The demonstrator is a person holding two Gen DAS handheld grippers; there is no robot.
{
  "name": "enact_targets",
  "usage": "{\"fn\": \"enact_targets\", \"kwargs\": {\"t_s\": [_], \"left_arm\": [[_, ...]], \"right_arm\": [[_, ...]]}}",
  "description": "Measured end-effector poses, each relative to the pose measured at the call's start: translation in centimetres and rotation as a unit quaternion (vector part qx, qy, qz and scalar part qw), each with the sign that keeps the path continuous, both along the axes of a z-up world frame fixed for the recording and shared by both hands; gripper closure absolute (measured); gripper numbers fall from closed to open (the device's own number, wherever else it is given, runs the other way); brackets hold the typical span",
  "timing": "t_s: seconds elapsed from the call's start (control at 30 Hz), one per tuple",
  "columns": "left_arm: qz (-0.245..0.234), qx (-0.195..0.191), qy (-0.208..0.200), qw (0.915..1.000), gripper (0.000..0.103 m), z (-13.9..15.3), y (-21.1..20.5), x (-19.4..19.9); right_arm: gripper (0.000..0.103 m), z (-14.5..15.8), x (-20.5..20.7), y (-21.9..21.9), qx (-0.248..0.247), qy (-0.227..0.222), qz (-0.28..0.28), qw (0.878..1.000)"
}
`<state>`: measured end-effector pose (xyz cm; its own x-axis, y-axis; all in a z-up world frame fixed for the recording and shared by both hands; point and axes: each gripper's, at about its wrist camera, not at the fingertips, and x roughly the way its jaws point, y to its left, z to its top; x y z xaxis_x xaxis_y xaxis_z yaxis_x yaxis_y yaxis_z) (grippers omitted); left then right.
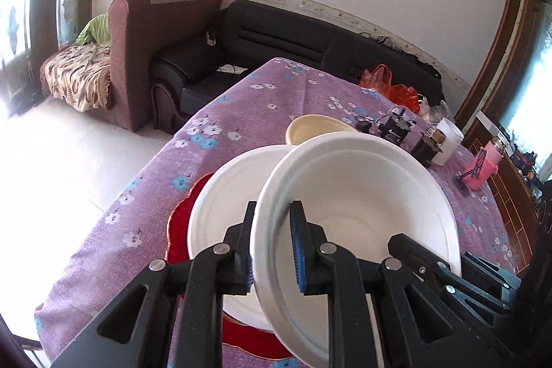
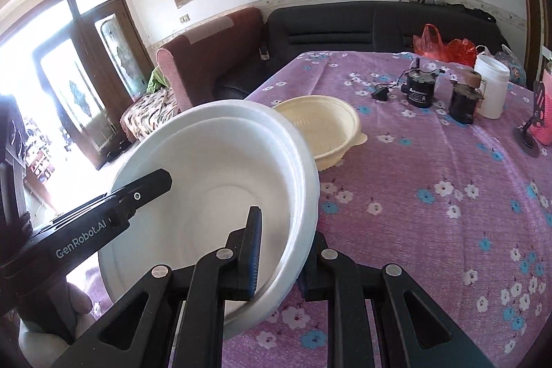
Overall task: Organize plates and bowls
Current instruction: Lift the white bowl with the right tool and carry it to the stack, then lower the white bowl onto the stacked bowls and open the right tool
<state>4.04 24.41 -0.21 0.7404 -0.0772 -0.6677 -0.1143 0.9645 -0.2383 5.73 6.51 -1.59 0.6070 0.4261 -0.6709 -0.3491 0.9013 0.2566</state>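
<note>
A white bowl (image 1: 362, 202) is held in the air between both grippers. My left gripper (image 1: 274, 247) is shut on its left rim. My right gripper (image 2: 279, 250) is shut on its right rim; the bowl (image 2: 220, 181) fills the left of the right wrist view. Below the bowl a white plate (image 1: 224, 202) lies on a red plate (image 1: 183, 216). A cream bowl (image 2: 321, 126) stands on the table behind; it also shows in the left wrist view (image 1: 310, 126).
The table has a purple flowered cloth (image 2: 431, 212). At its far right stand a white jar (image 2: 491, 85), two small black devices (image 2: 419, 88), a pink bottle (image 1: 483, 167) and red plastic bags (image 2: 445, 47). Sofas stand beyond the table.
</note>
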Motion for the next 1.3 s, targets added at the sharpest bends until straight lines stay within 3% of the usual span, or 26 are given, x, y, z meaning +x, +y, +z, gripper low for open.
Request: {"fn": "enact_targets", "kwargs": {"t_s": [0.47, 0.7, 0.77, 0.8, 0.83, 0.87, 1.07, 1.23, 1.3], "left_arm": [[0.022, 0.012, 0.013, 0.9996, 0.086, -1.9, 1.6, 0.8], [0.026, 0.009, 0.013, 0.9995, 0.084, -1.9, 1.9, 0.7], [0.027, 0.008, 0.013, 0.9995, 0.082, -1.8, 2.0, 0.5], [0.028, 0.006, 0.013, 0.9995, 0.080, -1.7, 2.1, 0.5], [0.029, 0.004, 0.013, 0.9995, 0.077, -1.7, 2.1, 0.5], [0.031, 0.003, 0.012, 0.9994, 0.075, -1.6, 2.2, 0.5], [0.040, -0.003, 0.011, 0.9991, 0.054, -1.2, 2.6, 0.0], [0.037, 0.003, 0.011, 0.9993, 0.026, -0.5, 2.1, -0.3], [0.026, 0.007, 0.010, 0.9996, 0.023, -0.4, 1.7, -0.4]], "right_arm": [[0.084, -0.9, 1.2, 3.6, -0.044, -0.018, 0.004, 0.999], [0.083, -0.9, 1.3, 3.5, -0.036, -0.016, 0.001, 0.999], [0.073, -1.0, 1.4, 3.3, -0.023, -0.012, 0.004, 1.000], [0.067, -1.0, 1.5, 3.2, -0.018, -0.009, 0.005, 1.000], [0.053, -1.0, 1.6, 3.1, -0.013, -0.006, 0.005, 1.000], [0.049, -1.0, 1.6, 2.9, -0.009, -0.007, 0.006, 1.000], [0.048, -0.4, 1.5, 2.3, 0.002, -0.016, 0.003, 1.000], [0.047, -0.4, 1.5, 1.6, 0.012, -0.009, -0.002, 1.000], [0.047, -0.6, 1.5, 1.2, 0.017, -0.004, -0.005, 1.000]]}}
